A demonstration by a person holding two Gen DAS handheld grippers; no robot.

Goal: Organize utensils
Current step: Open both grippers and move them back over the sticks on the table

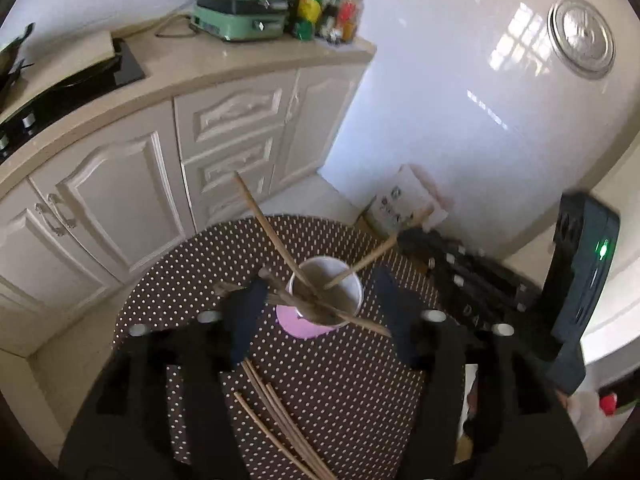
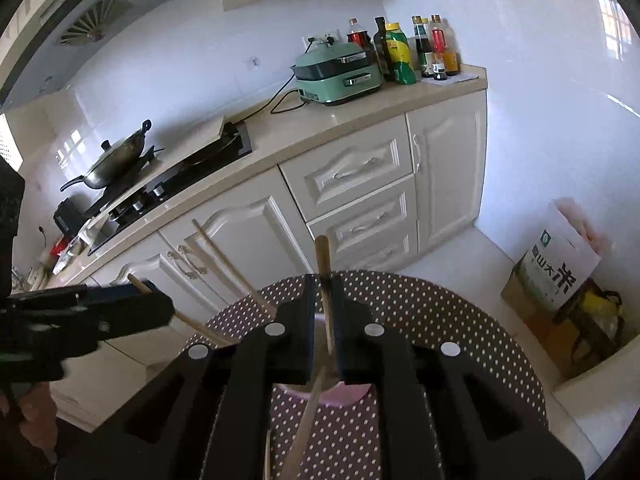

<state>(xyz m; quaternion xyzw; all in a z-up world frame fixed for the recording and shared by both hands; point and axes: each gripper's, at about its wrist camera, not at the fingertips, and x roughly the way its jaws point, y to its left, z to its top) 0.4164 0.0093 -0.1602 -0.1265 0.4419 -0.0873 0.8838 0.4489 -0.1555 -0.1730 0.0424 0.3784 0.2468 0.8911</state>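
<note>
A white cup [image 1: 344, 294] stands on a pink coaster [image 1: 298, 326] on the round polka-dot table [image 1: 192, 280]. Wooden chopsticks [image 1: 264, 220] lean out of it, and one lies across its rim. My left gripper [image 1: 316, 294] is open, its fingers either side of the cup. Several loose chopsticks [image 1: 280, 412] lie on the table below it. My right gripper [image 2: 325, 304] is shut on one chopstick [image 2: 323, 258], held upright over the cup. The left gripper [image 2: 132, 304] shows at the left of the right wrist view, with more chopsticks [image 2: 224, 262] beside it.
A cream kitchen counter [image 2: 360, 108] with cabinets runs behind the table, holding a green appliance [image 2: 340, 74], bottles [image 2: 420, 48], a stove and a wok [image 2: 116, 160]. A rice bag [image 2: 560, 264] stands on the floor at the right. A dark device with a green light [image 1: 584, 280] is at the right.
</note>
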